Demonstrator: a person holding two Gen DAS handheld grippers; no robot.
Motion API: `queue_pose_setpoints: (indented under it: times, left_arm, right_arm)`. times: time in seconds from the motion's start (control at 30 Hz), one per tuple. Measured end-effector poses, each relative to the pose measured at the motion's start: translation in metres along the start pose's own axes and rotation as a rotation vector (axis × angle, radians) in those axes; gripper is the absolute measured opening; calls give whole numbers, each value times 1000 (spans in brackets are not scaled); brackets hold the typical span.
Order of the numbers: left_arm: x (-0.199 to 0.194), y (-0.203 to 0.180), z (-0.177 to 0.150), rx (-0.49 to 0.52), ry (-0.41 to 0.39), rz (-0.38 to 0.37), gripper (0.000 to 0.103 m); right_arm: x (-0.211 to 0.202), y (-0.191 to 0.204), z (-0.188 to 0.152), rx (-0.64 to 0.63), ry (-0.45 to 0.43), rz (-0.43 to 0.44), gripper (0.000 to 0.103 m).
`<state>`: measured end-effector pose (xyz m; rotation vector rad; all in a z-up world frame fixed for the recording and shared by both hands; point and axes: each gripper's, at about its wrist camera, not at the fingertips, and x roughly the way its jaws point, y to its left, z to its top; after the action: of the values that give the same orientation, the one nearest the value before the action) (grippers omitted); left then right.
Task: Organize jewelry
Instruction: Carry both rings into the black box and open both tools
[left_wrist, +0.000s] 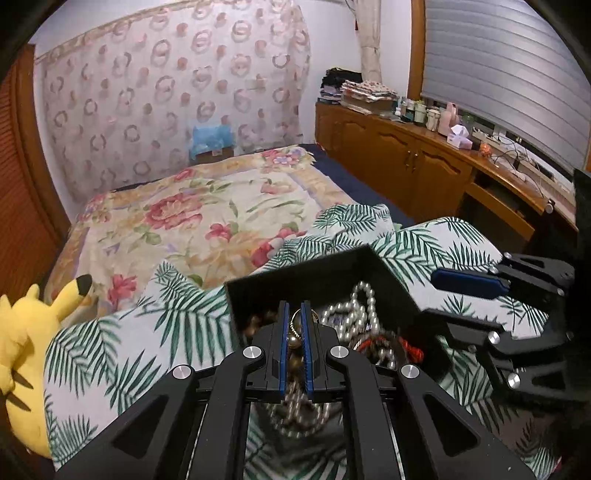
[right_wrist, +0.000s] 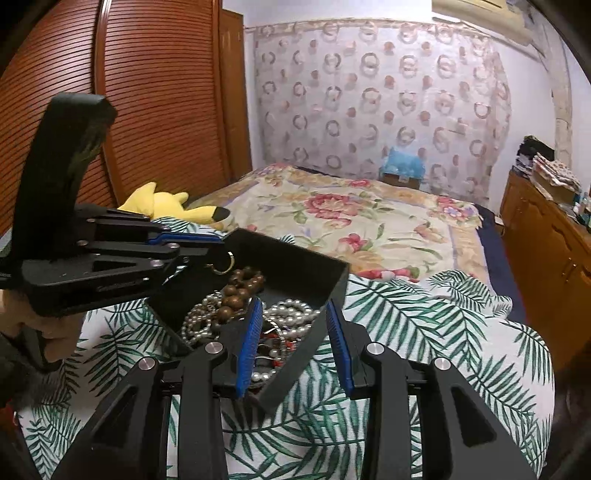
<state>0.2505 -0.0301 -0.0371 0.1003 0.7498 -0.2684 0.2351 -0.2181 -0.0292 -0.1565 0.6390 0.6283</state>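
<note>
Left hand-held gripper (left_wrist: 294, 325) clamped, right (right_wrist: 295, 332) parted

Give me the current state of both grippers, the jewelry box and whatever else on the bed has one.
left gripper: shut on a gold ring piece, over the box.
right gripper: open, straddling the box's near wall, nothing gripped.
black box: open, no lid seen, on the palm-print cloth.
pearl strands: tangled inside the box.
wooden beads: piled inside the box.
yellow plush toy: lying on the bed.
</note>
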Motion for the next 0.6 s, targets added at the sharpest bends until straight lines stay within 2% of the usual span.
queue_pose_setpoints:
  times: [0.17,0.43,0.5,0.57,0.6]
  left_arm:
    - [15,-3,8,-3,18,-9,6]
    - [12,-1,5,-28,20,-11,6]
    - [8,1,2,-40,19,-10,10]
    - [0,3,-3,-51,9,-2,20]
    - [-3,4,-4,-55,4,0,22]
  right_arm:
    - [1,-10,0,18,-1,-24,38]
    - [1,-14,-1,25,0,-28,38]
    - [0,-15,0,25,-2,-29,38]
    - [0,-13,0,27,-5,-29,38]
    - [-2,-13,1,26,-9,-28,38]
